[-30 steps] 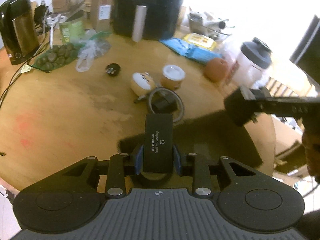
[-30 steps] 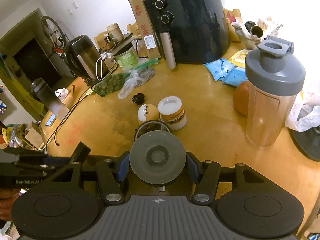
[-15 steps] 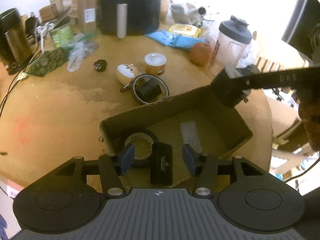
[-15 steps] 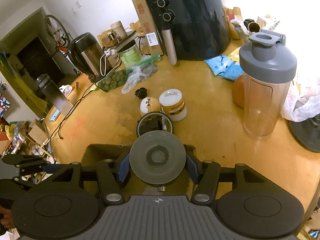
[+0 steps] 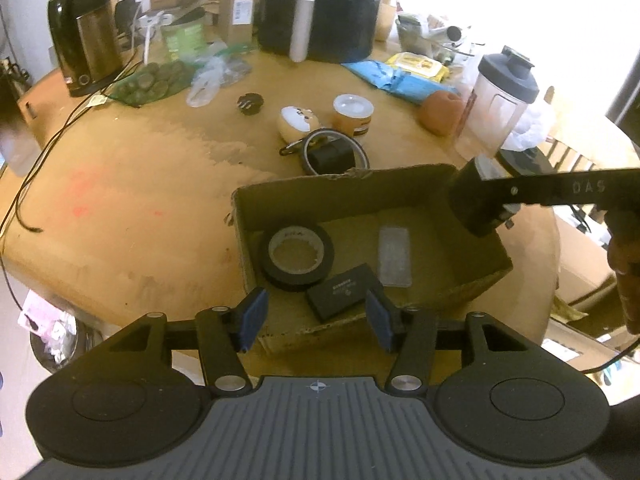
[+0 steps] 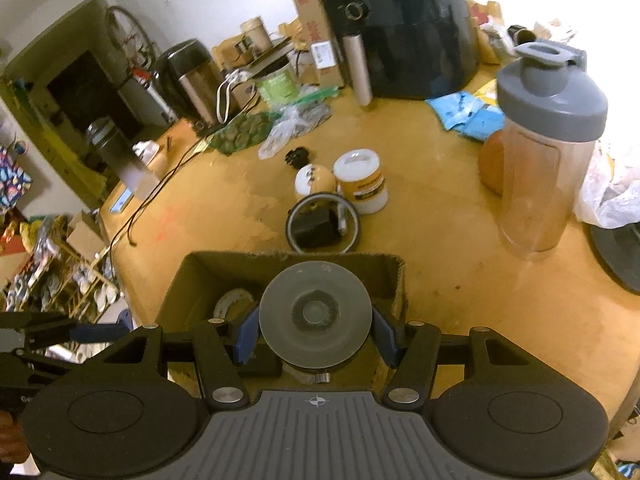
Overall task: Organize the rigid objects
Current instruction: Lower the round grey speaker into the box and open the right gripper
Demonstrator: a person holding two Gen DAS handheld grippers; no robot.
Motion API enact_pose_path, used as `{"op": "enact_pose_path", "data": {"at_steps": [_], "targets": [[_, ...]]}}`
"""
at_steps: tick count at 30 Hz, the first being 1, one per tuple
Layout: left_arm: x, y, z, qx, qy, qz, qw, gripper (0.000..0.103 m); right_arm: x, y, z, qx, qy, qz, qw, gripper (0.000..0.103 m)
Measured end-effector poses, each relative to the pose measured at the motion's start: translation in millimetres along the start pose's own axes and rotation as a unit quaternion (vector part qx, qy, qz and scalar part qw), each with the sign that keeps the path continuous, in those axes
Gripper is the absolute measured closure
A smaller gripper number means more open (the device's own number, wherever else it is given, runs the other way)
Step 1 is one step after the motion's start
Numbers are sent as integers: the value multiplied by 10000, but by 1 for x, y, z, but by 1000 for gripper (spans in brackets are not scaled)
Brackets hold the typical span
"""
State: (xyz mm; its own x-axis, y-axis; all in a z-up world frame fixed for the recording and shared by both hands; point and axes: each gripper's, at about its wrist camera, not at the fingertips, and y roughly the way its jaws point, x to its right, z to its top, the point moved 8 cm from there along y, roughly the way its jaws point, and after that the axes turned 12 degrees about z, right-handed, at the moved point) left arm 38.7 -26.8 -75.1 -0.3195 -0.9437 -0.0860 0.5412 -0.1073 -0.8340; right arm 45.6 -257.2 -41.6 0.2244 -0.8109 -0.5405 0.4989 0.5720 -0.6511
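Observation:
An open cardboard box (image 5: 352, 188) sits at the table's near edge. In it lie a black tape roll (image 5: 298, 257), a flat black case (image 5: 345, 291) and a clear plastic piece (image 5: 395, 256). My left gripper (image 5: 316, 316) is open and empty above the box's near wall. My right gripper (image 6: 316, 334) is shut on a grey round disc (image 6: 315, 314) held over the box (image 6: 192, 280); from the left wrist view it shows as a black arm (image 5: 476, 200) over the box's right corner.
Behind the box lie a ring with a black block (image 5: 334, 154), a small face-print pouch (image 5: 298, 122), a white-lidded jar (image 5: 354, 114) and a black knob (image 5: 250, 103). A shaker bottle (image 6: 548, 144), air fryer (image 5: 320, 4), kettle (image 5: 86, 34) and bags crowd the back.
My left gripper opened and released the flat black case, which now lies in the box beside the tape roll. Both grippers drew back toward me; the right one still holds the disc.

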Motion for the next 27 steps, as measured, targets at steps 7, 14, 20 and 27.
{"op": "enact_pose_path", "data": {"at_steps": [7,14,20,27], "targets": [[-7,-4,-2,42,-180,86,9998,50,-9,14,-10,-451,-183,36,9988,42],[-12,-6,-4,28,-283,141,9995,50,-13,30,-22,-982,-442,-215,9940,42],[-16,-7,-6,31,-334,148,9993,50,-13,38,-31,-1257,-575,-442,9894,42],[-18,-8,-5,61,-388,164,9991,50,-12,40,-32,-1393,-745,-706,9849,41]]}}
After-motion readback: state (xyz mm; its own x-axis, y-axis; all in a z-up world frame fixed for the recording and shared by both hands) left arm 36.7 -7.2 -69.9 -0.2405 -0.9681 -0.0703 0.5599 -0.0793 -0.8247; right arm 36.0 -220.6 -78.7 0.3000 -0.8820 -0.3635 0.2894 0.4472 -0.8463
